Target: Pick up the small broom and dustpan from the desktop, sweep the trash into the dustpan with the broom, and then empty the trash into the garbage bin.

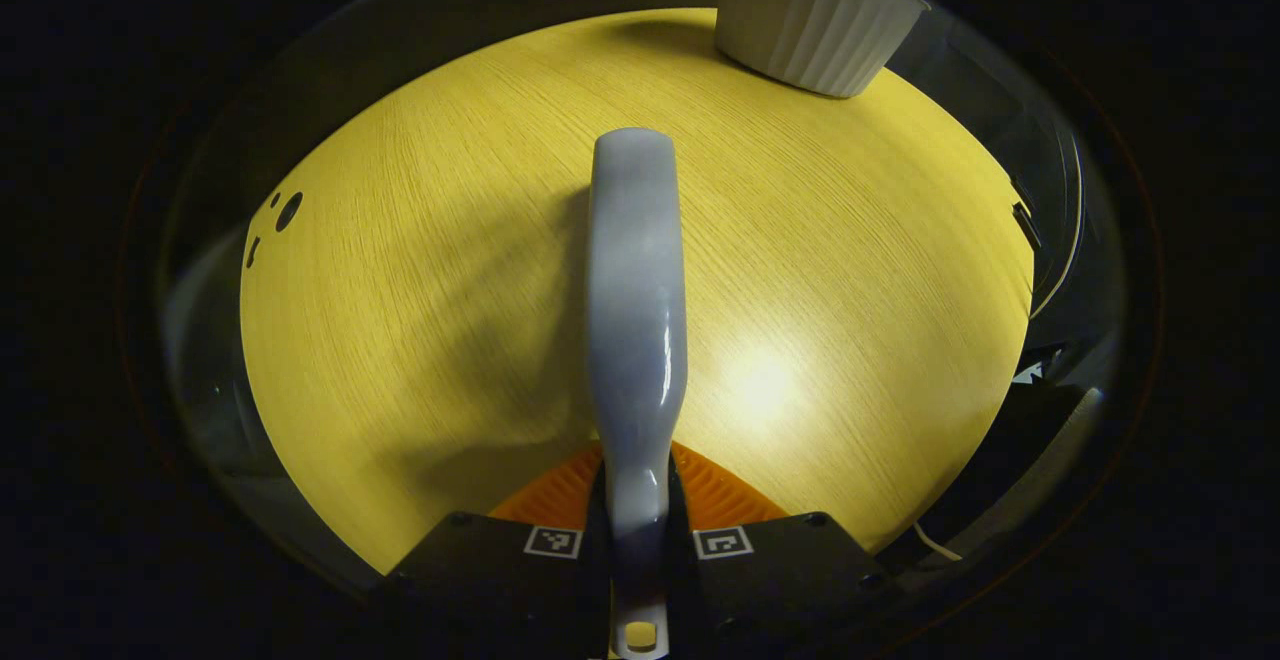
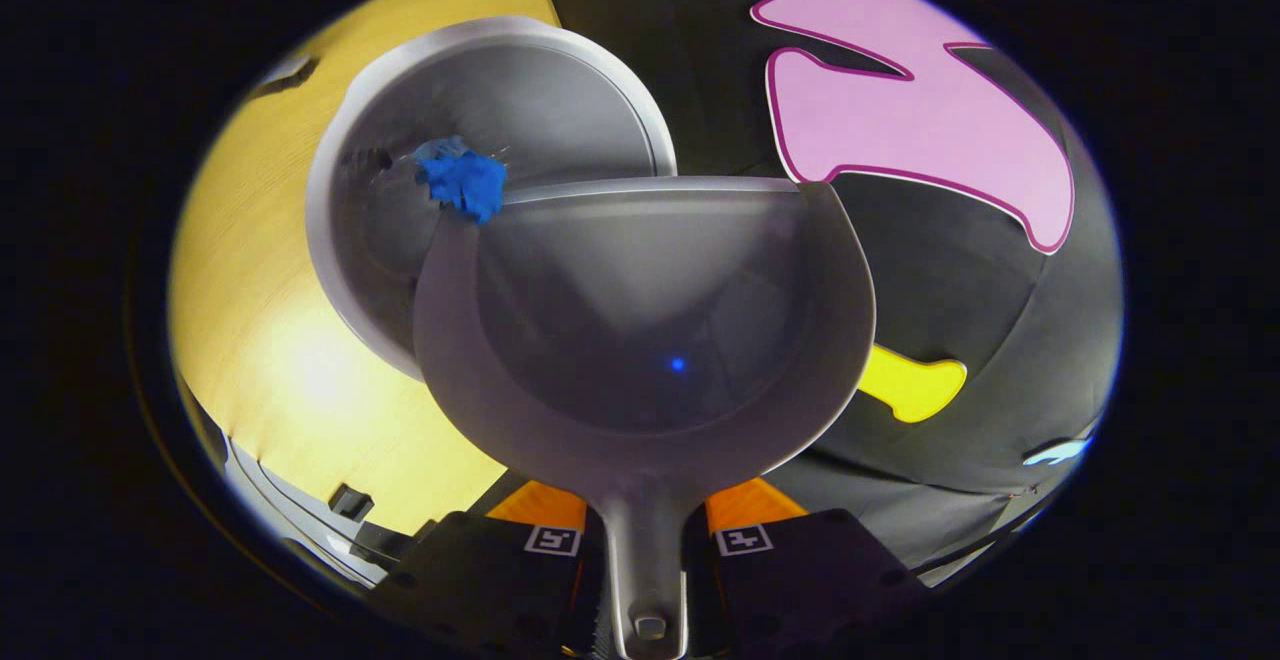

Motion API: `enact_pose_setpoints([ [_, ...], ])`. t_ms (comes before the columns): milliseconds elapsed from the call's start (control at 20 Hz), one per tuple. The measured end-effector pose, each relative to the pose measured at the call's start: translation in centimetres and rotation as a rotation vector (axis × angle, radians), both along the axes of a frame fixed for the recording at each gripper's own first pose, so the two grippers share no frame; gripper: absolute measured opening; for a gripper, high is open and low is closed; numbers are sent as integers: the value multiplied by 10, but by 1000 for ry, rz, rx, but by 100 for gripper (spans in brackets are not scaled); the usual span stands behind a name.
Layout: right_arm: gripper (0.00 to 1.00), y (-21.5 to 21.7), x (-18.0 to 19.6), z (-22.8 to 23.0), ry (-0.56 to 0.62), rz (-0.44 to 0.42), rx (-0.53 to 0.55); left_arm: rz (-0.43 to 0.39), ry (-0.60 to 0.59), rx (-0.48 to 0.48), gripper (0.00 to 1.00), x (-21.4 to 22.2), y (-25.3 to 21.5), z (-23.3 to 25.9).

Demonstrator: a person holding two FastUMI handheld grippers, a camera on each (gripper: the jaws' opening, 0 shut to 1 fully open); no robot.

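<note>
In the left gripper view my left gripper (image 1: 638,530) is shut on the small broom (image 1: 636,300). Its pale glossy body points forward over the yellow wooden desktop (image 1: 400,290), and I cannot see its bristles. My right gripper (image 2: 645,540) is shut on the handle of the grey dustpan (image 2: 640,340). The pan is tilted with its front lip over the round pale garbage bin (image 2: 520,90). A crumpled blue piece of trash (image 2: 462,182) lies inside the bin, just past the pan's left corner. A tiny blue speck (image 2: 678,364) sits in the pan's bowl.
The ribbed white bin (image 1: 810,15) stands at the far right of the desktop in the left gripper view. In the right gripper view the desktop (image 2: 270,340) lies to the left of the bin and the booth's black cloth wall (image 2: 960,320) to the right.
</note>
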State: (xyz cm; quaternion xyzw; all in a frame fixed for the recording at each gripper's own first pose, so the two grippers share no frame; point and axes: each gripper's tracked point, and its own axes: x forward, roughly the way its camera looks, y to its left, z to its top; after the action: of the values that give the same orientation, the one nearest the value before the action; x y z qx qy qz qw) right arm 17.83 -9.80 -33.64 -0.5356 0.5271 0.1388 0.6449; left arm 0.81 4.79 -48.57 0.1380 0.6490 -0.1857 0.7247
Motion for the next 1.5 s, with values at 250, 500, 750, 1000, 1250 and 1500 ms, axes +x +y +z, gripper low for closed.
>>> enact_pose_setpoints([
  [250, 34, -7, -4, 0, -23, -58, 39, 3, -3, 2, 27, 0, 1, -1],
  [500, 34, -11, -21, -12, -42, -386, 307, 1, -2, 2, 26, 1, 1, -3],
  [750, 29, -6, -28, -7, -63, -678, 625, 2, -1, 6, 26, 1, 1, -4],
  [1000, 34, 2, -30, -15, -95, -741, 820, -3, 3, 7, 26, 1, 1, -5],
  [1250, 34, 21, -33, -31, 64, -694, 951, -16, 14, 16, 26, 2, 0, -7],
  [1500, 34, 16, -24, -66, 229, -649, 975, -10, 13, 21, 26, 2, 0, -9],
])
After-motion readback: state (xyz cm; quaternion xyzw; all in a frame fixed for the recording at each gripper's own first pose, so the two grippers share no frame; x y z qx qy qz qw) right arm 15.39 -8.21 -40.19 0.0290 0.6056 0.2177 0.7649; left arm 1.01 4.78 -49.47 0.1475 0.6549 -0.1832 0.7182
